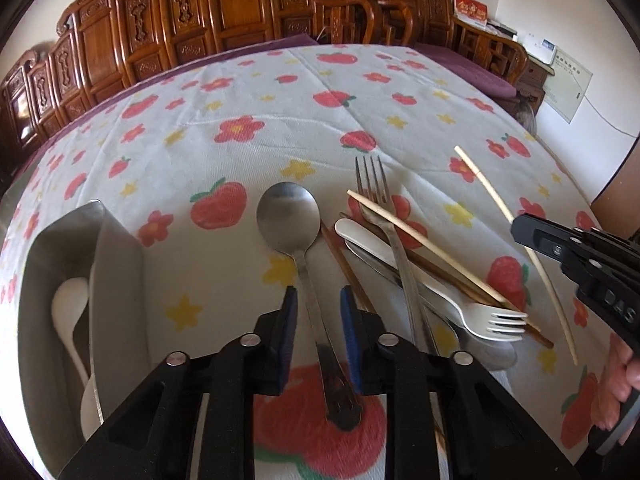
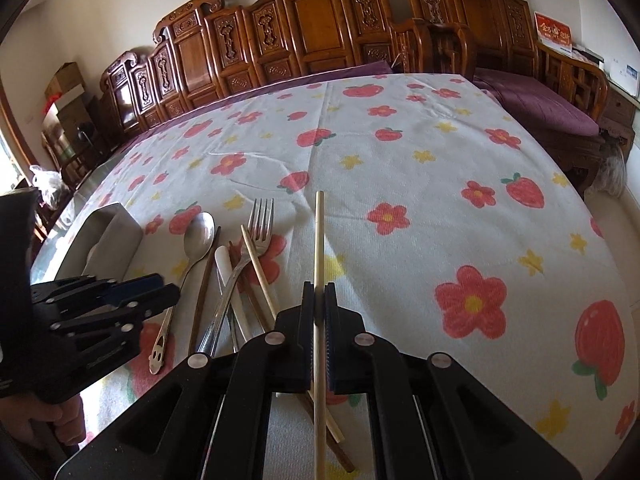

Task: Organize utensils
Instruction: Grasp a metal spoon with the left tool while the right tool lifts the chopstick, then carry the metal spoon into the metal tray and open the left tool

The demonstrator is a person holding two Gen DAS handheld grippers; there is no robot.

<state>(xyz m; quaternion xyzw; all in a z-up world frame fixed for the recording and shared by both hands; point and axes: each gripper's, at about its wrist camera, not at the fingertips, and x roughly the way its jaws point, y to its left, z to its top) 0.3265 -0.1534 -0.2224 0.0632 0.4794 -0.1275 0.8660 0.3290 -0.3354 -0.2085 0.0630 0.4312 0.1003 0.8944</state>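
Left gripper (image 1: 319,308): I am straddling the steel spoon (image 1: 298,240) handle, pads not touching. Right gripper (image 2: 319,304): I am clamping one pale chopstick (image 2: 319,264) above the tablecloth (image 2: 400,184).

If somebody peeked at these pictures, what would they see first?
Probably the jumble of utensils on the flowery tablecloth: a metal fork, a white fork and chopsticks crossing each other. The left gripper has its fingers either side of a big metal spoon, and the right gripper pinches one pale chopstick.
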